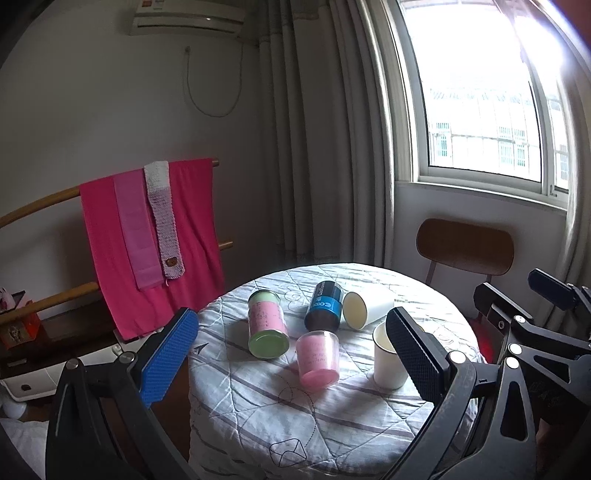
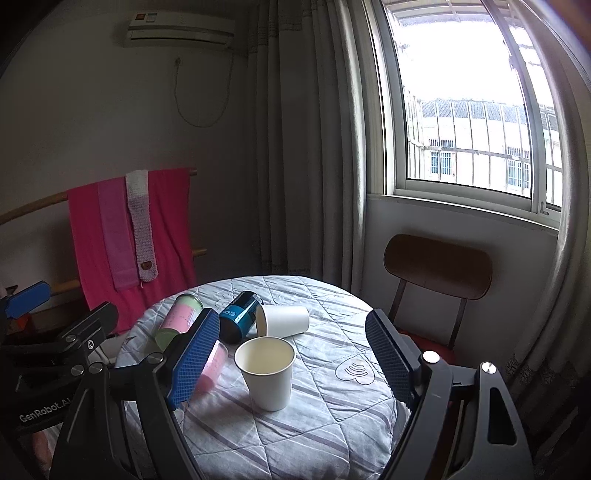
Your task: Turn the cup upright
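My right hand-held gripper (image 2: 291,354) hangs spread wide, a white paper cup (image 2: 266,373) upright between its fingers; my left hand-held gripper (image 1: 291,354) gapes too, the pink cup (image 1: 318,360) inverted ahead.

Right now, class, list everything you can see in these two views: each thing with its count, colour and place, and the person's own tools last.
Table: one, round, pale quilted striped cover, centre.
Upright paper cup: one, white, front of table.
Lying paper cup: one, white, behind it, on its side.
Dark can: one, black with blue band, lying beside the lying cup.
Green-lidded jar: one, pink label, lying at left.
Pink cup: one, mouth down, middle.
Chair: one, brown, under window.
Towels: pink, on wooden rack, left.
Air conditioner: one, white, high on wall.
Left tool: open, empty.
Right tool: open, empty.
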